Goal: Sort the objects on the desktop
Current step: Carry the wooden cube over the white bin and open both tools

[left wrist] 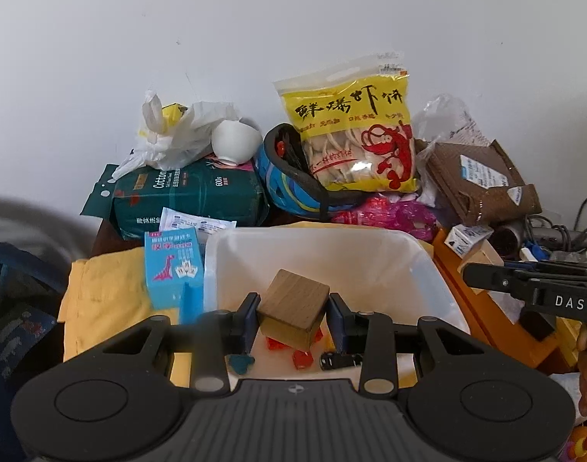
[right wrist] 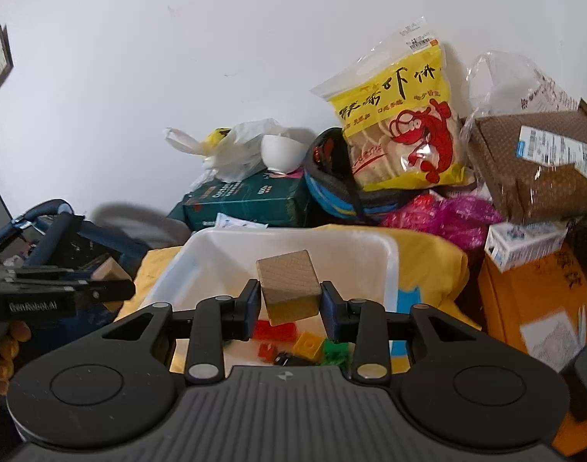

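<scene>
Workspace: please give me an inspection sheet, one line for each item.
Surface: yellow cloth under a white bin.
Job's things: one wooden block in the left gripper, another wooden cube in the right gripper; small toy bricks in the bin.
Clutter: snack bag, tissue pack, white bowl, brown parcel, blue box.
Grippers: both shut on blocks, above the bin.
Cables: dark cords, far right.
Surroundings: white wall.

yellow shrimp-cracker bag (left wrist: 355, 134) leans on wall (left wrist: 255, 30) above blue helmet (left wrist: 289, 188).
</scene>
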`<state>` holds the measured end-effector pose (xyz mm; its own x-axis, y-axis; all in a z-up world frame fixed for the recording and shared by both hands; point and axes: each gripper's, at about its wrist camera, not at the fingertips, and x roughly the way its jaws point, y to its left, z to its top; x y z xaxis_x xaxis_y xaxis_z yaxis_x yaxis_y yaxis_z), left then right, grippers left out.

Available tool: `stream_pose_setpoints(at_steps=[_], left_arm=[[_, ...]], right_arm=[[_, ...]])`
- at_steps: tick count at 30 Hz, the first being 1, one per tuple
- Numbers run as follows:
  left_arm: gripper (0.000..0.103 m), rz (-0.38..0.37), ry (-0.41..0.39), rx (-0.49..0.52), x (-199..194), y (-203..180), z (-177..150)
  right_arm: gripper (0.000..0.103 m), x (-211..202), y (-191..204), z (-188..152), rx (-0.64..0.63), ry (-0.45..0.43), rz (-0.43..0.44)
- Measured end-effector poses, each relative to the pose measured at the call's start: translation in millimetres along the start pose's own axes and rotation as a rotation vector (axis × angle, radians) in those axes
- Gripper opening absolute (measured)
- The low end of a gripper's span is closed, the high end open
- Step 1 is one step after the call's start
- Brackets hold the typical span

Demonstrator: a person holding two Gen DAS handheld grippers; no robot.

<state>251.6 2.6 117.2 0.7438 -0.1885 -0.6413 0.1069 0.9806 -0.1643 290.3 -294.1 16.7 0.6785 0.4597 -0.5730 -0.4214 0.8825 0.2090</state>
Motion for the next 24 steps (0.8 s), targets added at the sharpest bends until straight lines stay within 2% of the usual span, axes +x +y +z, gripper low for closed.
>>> stream_pose_setpoints(at_steps=[10, 20, 21, 22, 24], left_arm=[[0.041, 0.018, 0.064, 0.009, 29.3, -5.8, 15.3], [0.041, 0.04, 0.083, 0.011, 43.4, -7.9, 18.9], [0.045, 0.044, 0.081, 0.003, 44.9, -7.7, 19.0], [0.055, 0.041, 0.088, -0.005, 47.0, -6.9, 18.7], [0.056, 0.034, 0.103, -0.019, 50.1, -4.6, 17.1]], right_arm=[[0.037, 36.2, -6.4, 15.6, -0.001, 0.107, -0.046], [0.037, 54.9, -8.5, 14.3, -0.014, 0.154, -0.062], [0.037, 57.0, -8.5, 14.2, -0.016, 0.158, -0.067], [0.038, 58.5, -8.4, 13.8, -0.016, 0.162, -0.072], [0.043, 60.6, -8.9, 13.1, -0.009, 0.166, -0.078]])
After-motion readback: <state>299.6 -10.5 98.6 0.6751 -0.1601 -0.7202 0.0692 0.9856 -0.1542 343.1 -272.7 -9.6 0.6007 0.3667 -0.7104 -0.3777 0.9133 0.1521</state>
